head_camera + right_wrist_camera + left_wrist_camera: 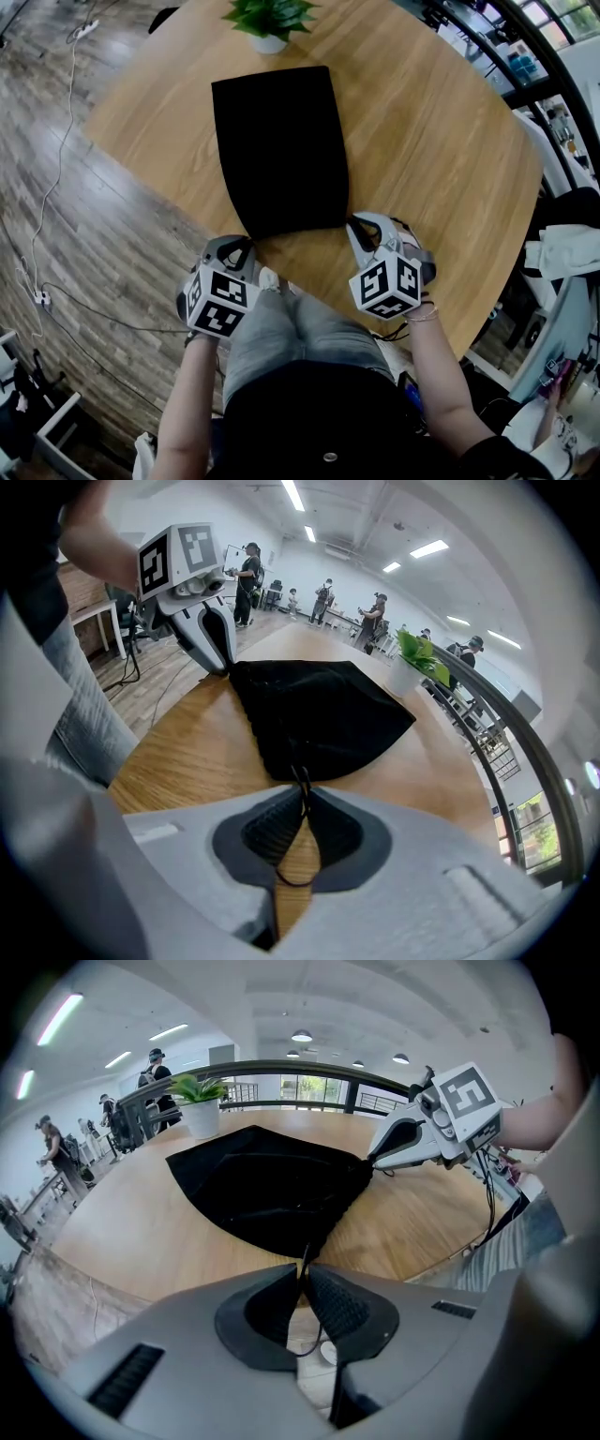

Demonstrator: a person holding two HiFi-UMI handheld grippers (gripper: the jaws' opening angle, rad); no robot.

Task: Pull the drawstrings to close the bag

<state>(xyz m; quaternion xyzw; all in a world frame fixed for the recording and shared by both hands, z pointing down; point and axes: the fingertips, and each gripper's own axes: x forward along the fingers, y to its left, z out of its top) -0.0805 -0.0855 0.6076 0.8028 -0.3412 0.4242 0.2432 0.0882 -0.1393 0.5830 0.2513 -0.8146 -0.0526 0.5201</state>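
A black drawstring bag (281, 150) lies flat on the round wooden table (441, 141), its mouth toward me. My left gripper (246, 242) is at the bag's near left corner. In the left gripper view its jaws (303, 1274) are shut on a thin black drawstring (307, 1258) that runs out of the bag (272, 1194). My right gripper (354, 225) is at the near right corner. In the right gripper view it (302, 803) pinches the other drawstring (300, 780), whose loop hangs behind the pads. The bag's mouth edge looks slightly gathered.
A potted green plant (270, 21) stands just beyond the bag's far end. The table's near edge runs right under both grippers, with my legs (300, 328) below it. Cables (56, 187) lie on the wooden floor at left. A railing (487, 705) and several people stand far off.
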